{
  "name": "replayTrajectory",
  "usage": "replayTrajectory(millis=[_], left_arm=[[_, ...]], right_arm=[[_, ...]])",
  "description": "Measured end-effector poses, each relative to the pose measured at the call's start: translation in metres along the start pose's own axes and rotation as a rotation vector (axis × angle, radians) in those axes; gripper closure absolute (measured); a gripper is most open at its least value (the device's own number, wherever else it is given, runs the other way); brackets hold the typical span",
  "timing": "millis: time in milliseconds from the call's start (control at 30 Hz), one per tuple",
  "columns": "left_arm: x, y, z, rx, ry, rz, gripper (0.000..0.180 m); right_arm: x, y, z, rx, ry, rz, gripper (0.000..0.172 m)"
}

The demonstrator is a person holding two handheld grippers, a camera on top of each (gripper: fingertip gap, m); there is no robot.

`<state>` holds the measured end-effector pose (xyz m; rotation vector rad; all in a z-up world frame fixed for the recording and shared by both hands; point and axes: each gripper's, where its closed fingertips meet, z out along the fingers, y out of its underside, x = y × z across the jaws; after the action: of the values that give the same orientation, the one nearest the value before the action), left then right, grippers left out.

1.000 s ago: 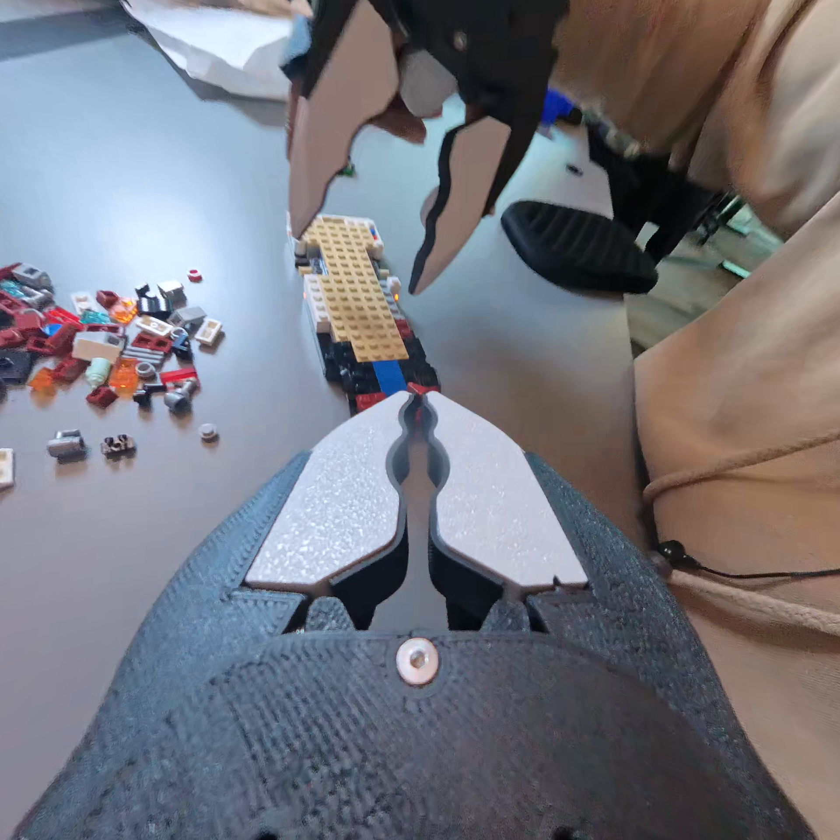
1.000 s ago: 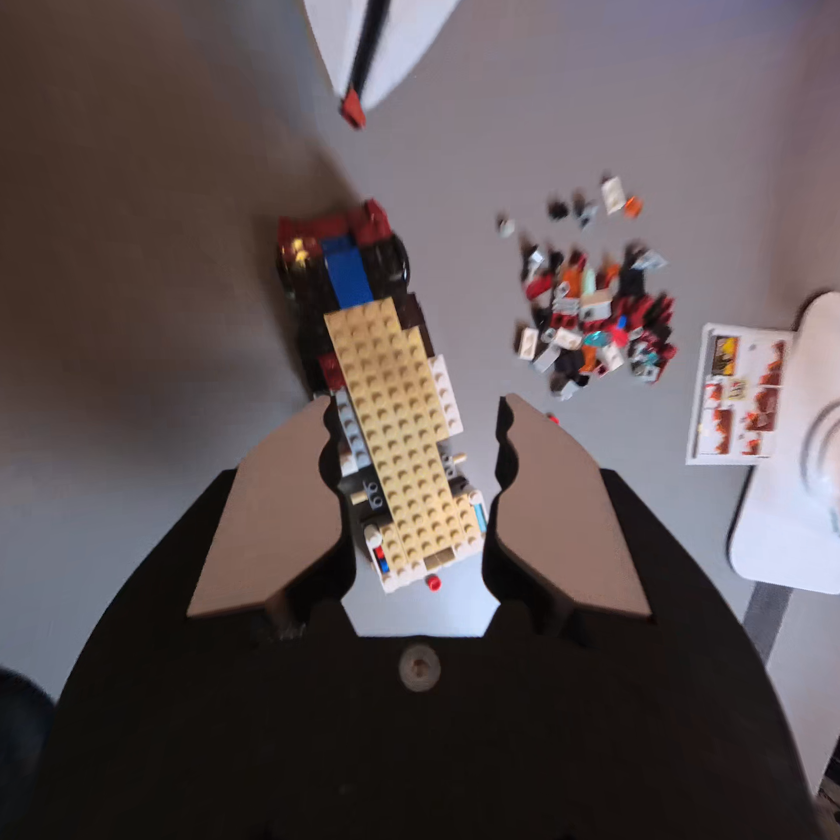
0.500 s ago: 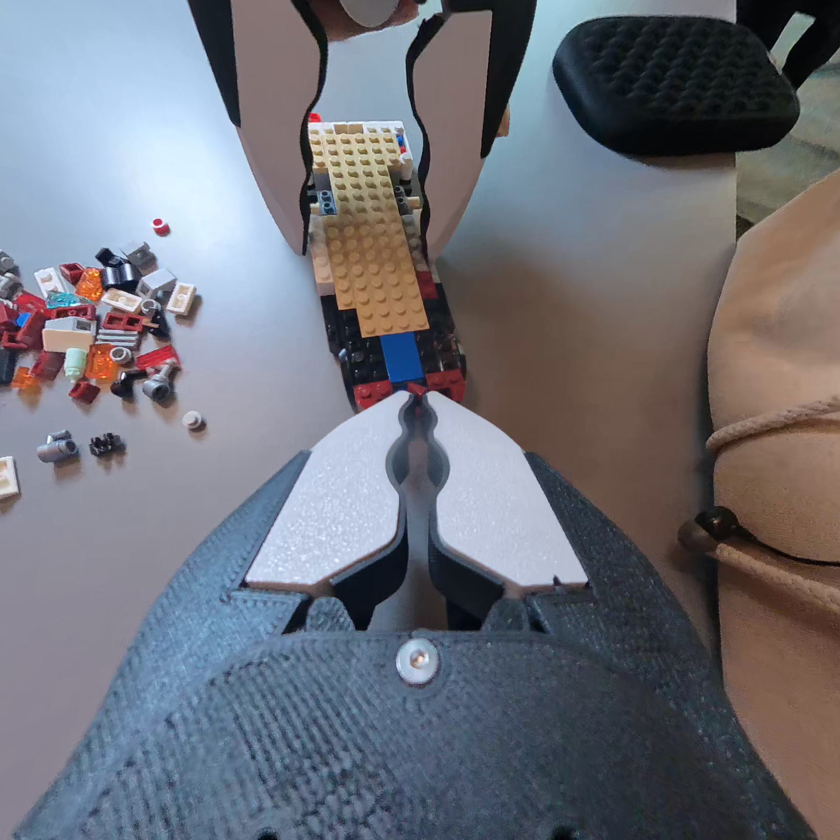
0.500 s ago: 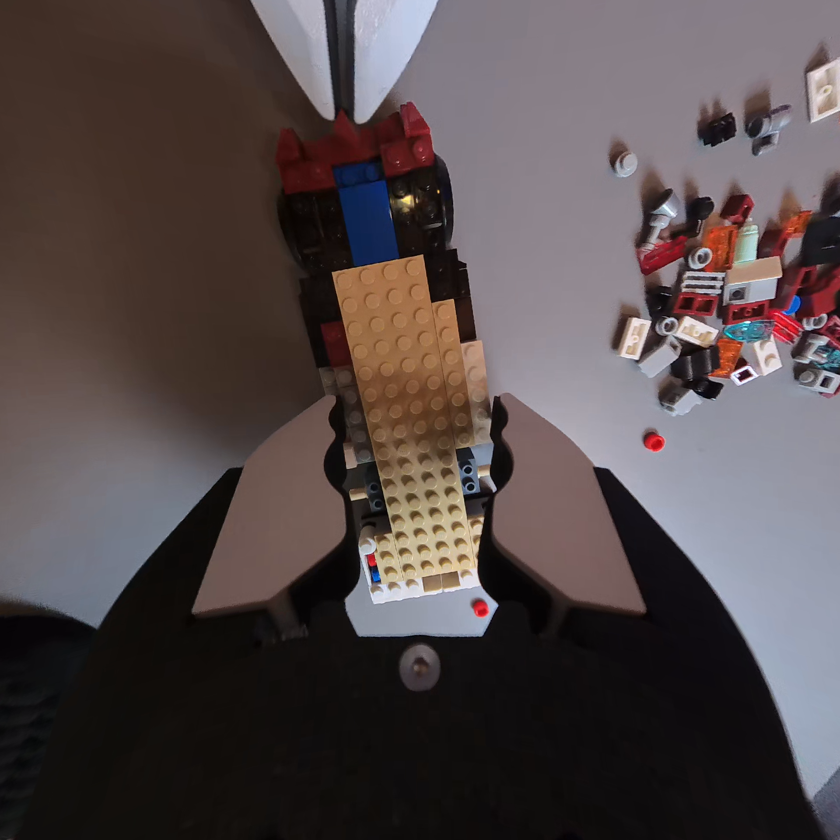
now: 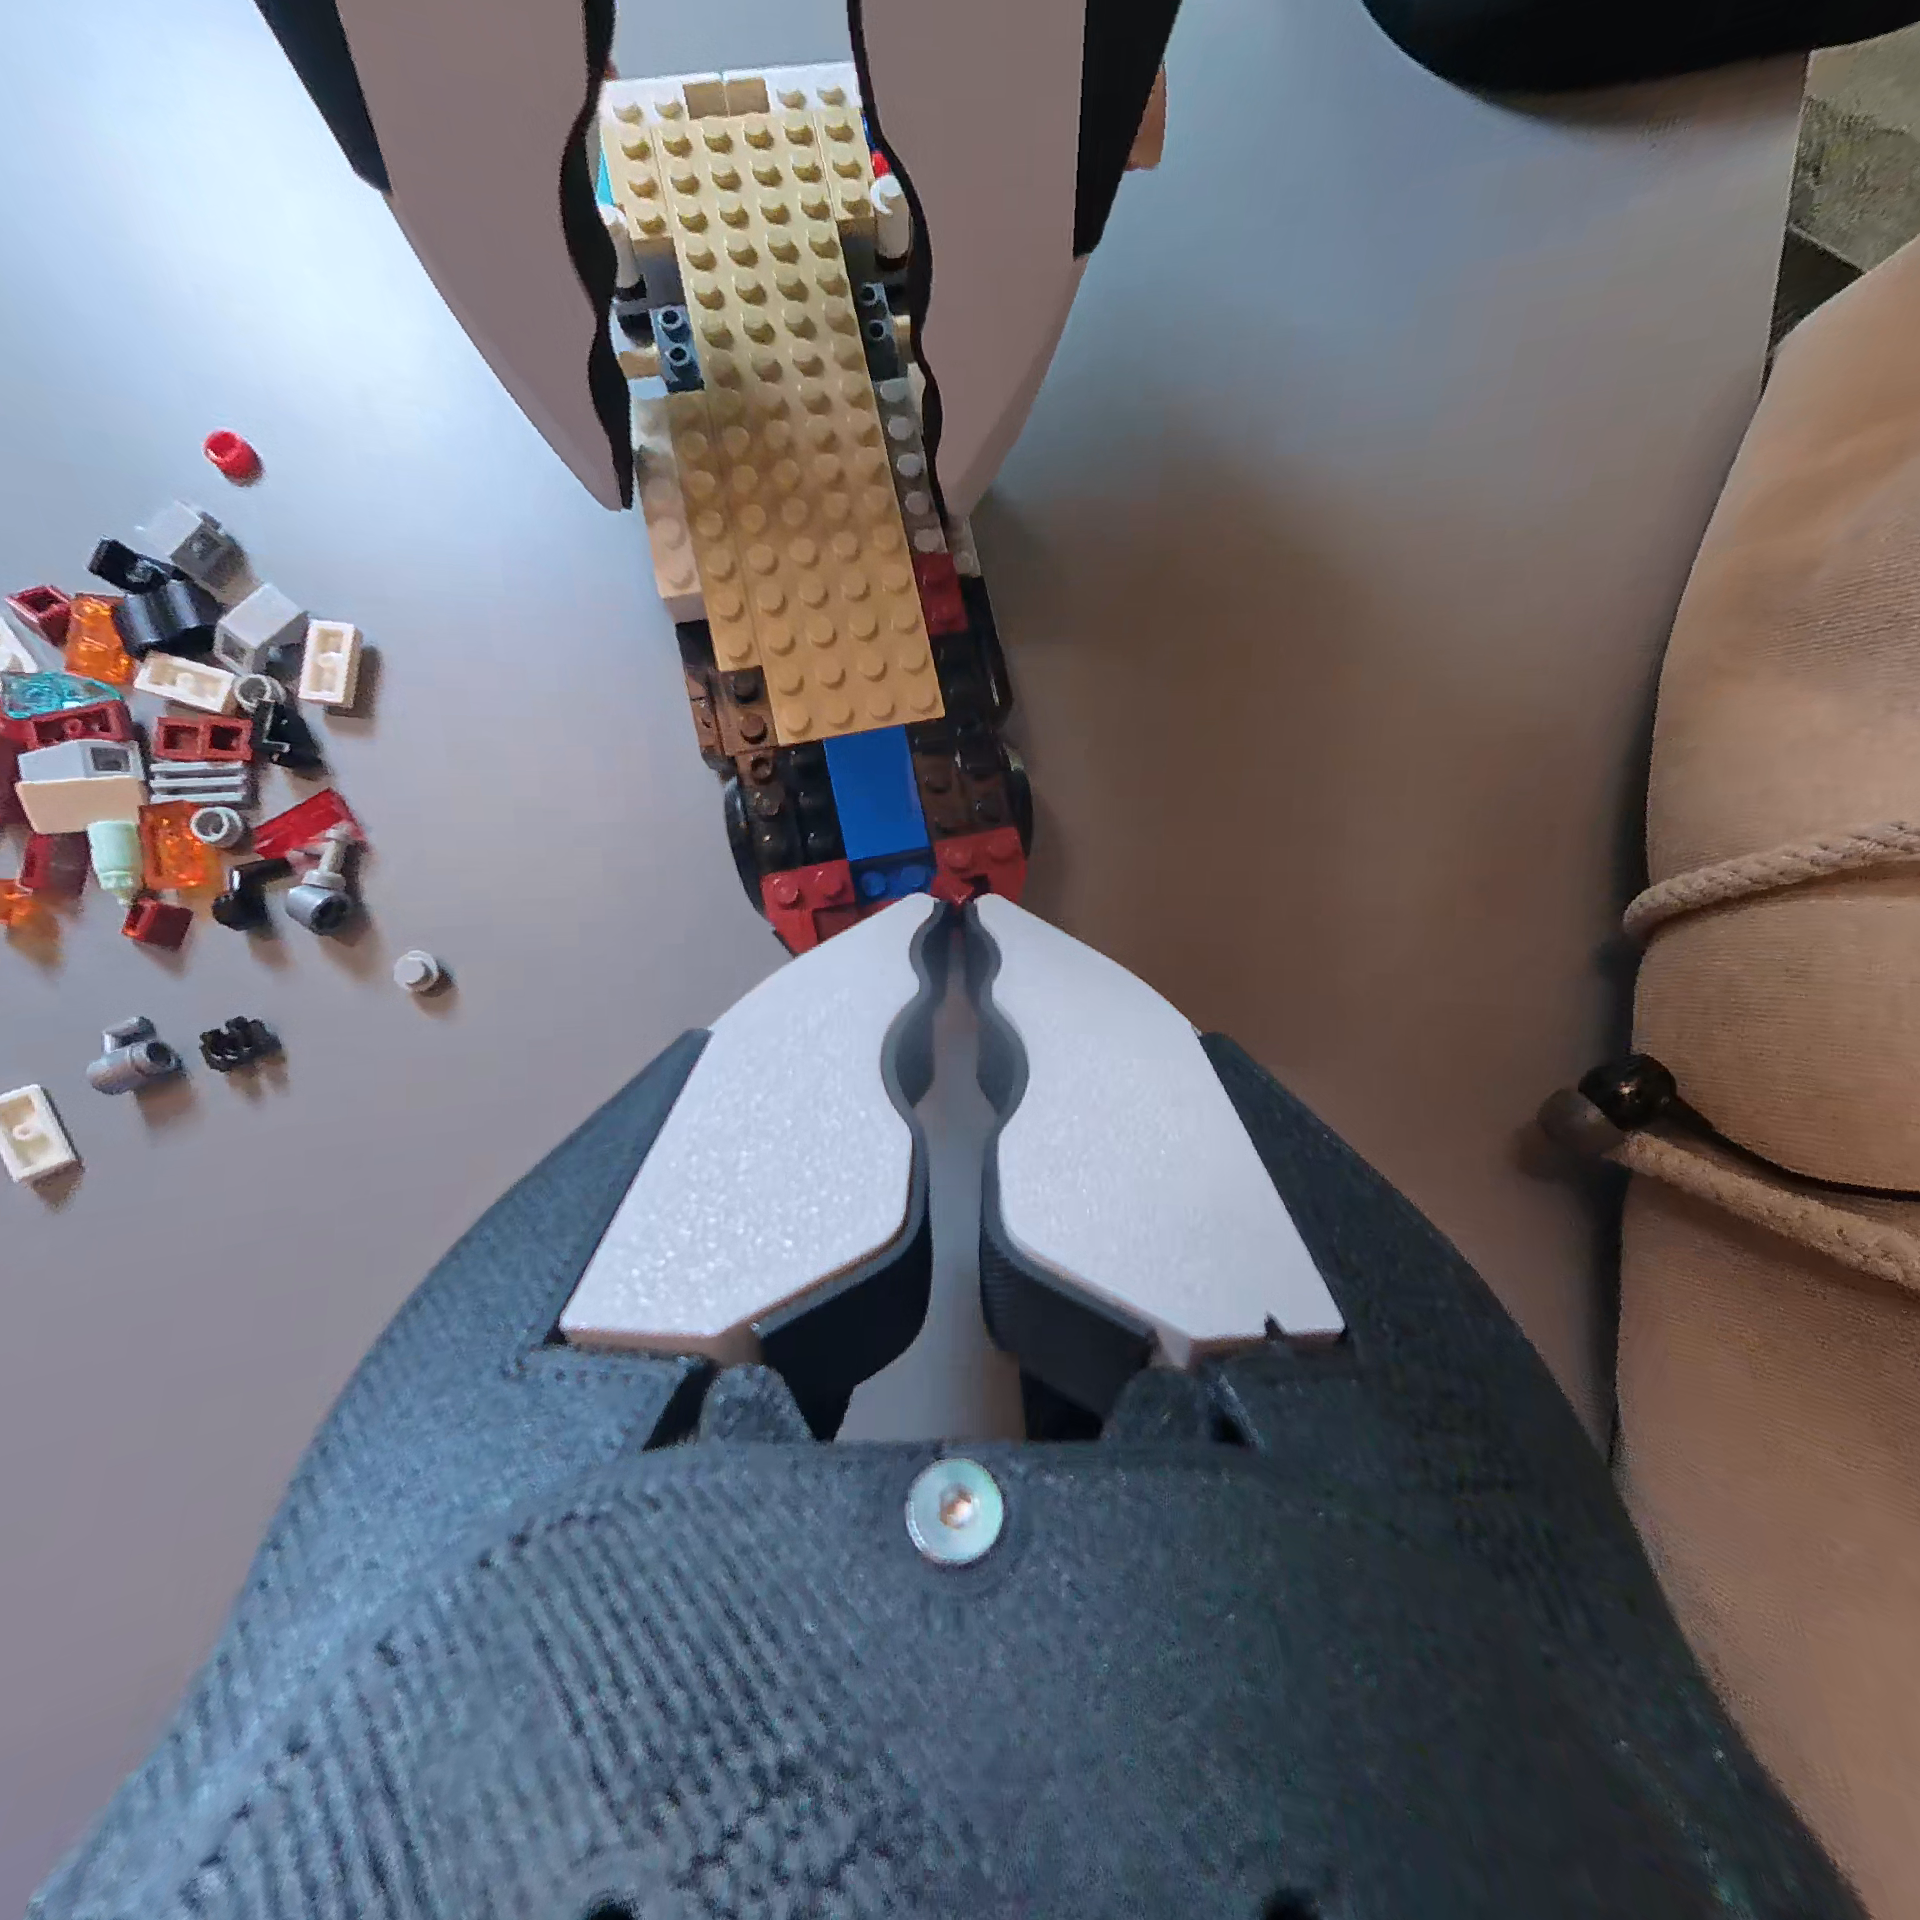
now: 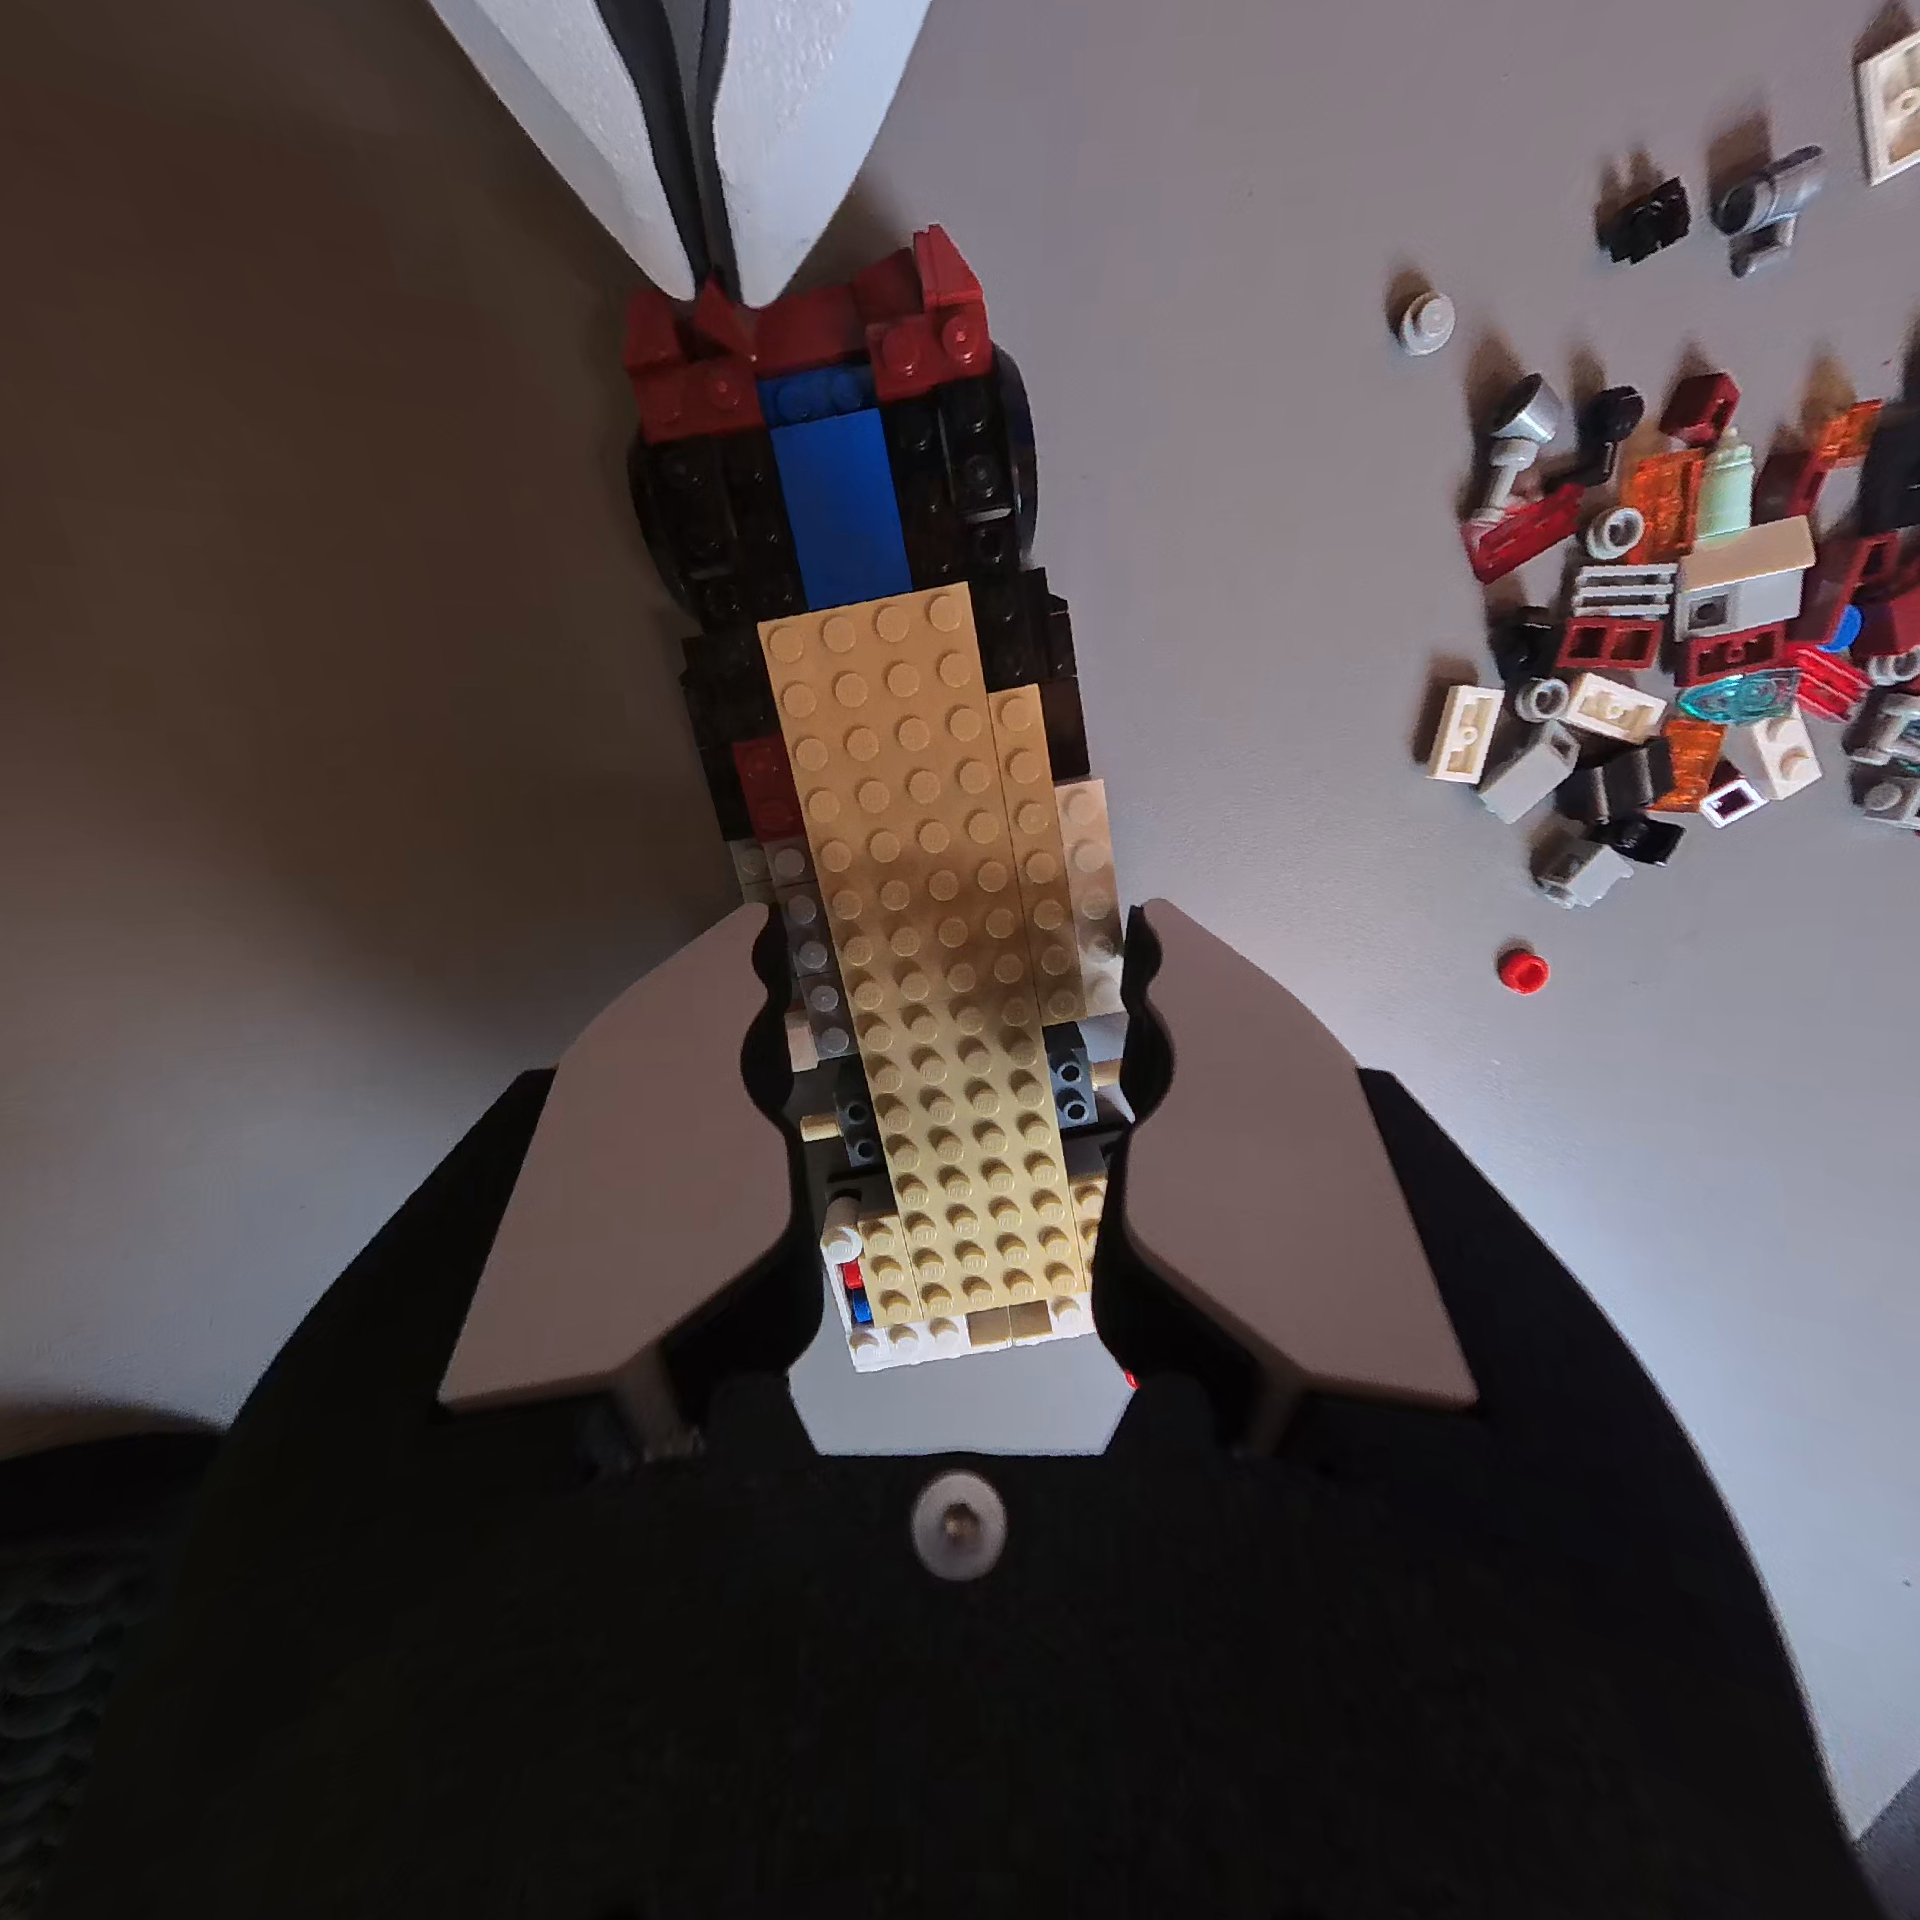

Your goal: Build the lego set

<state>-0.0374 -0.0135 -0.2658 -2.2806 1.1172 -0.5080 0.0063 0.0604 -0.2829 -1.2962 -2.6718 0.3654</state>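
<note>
On the grey table [image 5: 1299,520] lies a long brick-built vehicle [image 6: 925,883] with a tan studded deck. The right gripper [image 6: 948,912] straddles its white rear, fingers clamped against both sides. The left gripper [image 5: 958,902], fingers together, pinches a small dark red piece [image 5: 961,888] at the vehicle's red nose. Loose bricks [image 5: 177,727] lie well apart.

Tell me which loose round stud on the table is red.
The red stud lying alone beyond the pile; the other lone stud, nearer the left gripper, is grey.
</note>
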Motion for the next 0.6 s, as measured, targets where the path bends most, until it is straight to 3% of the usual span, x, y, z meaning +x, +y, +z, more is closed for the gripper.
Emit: replayTrajectory(millis=[600], left_arm=[[0.0014, -0.0021, -0.0004, -0.024, 0.042, 0.003, 0.178]], right_arm=[[0.0004, -0.0013, 0.0005, 0.023, -0.006, -0.012, 0.11]])
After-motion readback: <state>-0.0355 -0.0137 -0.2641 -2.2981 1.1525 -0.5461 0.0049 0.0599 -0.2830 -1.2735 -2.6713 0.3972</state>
